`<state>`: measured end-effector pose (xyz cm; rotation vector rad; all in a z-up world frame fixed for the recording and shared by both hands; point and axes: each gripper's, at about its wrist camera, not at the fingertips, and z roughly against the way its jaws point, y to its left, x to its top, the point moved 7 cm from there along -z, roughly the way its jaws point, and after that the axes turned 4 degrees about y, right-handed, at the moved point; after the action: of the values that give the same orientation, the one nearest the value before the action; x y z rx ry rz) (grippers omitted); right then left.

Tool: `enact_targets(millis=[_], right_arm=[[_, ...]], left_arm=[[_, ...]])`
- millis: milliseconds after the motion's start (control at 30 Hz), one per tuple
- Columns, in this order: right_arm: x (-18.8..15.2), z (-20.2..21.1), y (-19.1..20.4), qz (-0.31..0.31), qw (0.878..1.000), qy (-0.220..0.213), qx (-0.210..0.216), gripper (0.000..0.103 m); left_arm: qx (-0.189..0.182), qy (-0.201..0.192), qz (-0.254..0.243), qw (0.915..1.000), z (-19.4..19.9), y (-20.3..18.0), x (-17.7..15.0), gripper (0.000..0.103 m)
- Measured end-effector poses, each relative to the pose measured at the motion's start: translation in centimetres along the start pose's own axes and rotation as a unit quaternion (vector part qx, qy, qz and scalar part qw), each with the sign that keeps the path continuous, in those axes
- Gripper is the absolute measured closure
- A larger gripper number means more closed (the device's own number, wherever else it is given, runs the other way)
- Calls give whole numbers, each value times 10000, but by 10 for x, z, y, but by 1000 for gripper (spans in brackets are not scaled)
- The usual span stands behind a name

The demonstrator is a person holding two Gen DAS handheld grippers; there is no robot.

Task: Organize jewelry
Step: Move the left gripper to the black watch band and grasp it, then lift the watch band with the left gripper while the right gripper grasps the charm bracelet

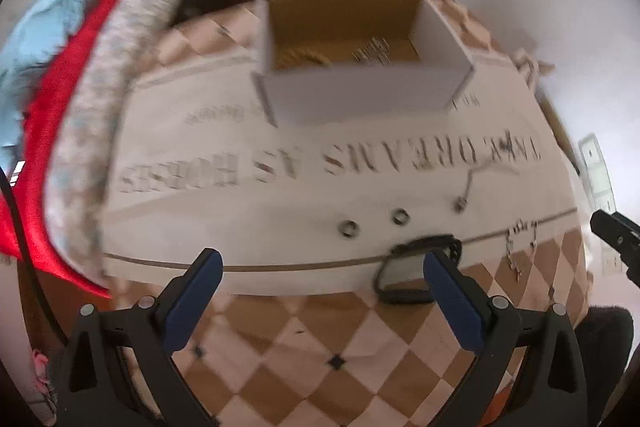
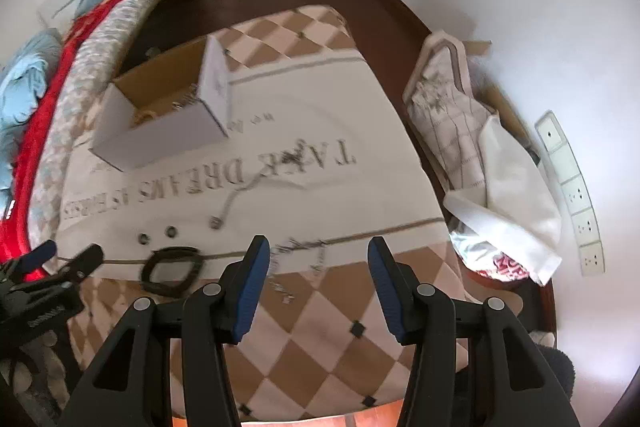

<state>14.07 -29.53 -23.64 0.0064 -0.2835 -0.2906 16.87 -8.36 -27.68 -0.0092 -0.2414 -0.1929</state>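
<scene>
blur: box contents (image 1: 360, 53) unreadable | chain (image 2: 296, 259) smeared (motion) | bracelet (image 1: 416, 267) part-hidden by fingers (image 1: 452, 299)

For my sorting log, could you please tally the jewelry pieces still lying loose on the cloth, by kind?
Rings: 2
Black bracelet: 1
Silver chains: 2
Total: 5 loose pieces; the blurred contents of the box are not counted.

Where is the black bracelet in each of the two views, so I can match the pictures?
Left wrist view: the black bracelet lies low and right of centre, partly behind the right blue fingertip.
Right wrist view: it lies low and left, on the cloth's brown border line.
Shared landmark: the two small rings just beyond it.
</scene>
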Motion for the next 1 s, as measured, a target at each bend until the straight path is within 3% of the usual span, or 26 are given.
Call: enact_targets(millis=[100,233,400,467,567,667,800,1000], right_arm=[[0,-10,-11,-60,9999,89,-36,50],[0,-16,-15,-85,9998,149,-38,50],[-2,-31,-15,-72,9995,315,-22,50],[-3,-35,-14,-65,9994,345,-17,50],[-4,-41,-11,-32,9992,405,-21,50],[-5,-45,-9,-8,9990,446,-30,50],[-7,-54,-8,47,9984,564,-64,50],[-10,-69,-7,139,9972,721,-108,50]], left_arm=[[-63,250,-190,9995,-18,-13,-2,4],[-60,476,-334,9983,-35,-23,-6,15],[41,570,-457,9973,-44,-27,-11,44],[75,608,-530,9967,-47,-29,-14,63],[9,582,-566,9967,-46,-33,-17,73],[0,540,-726,9959,-45,-39,-20,94],[79,514,-844,9951,-43,-42,-24,100],[277,455,-734,9959,-40,-28,-27,100]])
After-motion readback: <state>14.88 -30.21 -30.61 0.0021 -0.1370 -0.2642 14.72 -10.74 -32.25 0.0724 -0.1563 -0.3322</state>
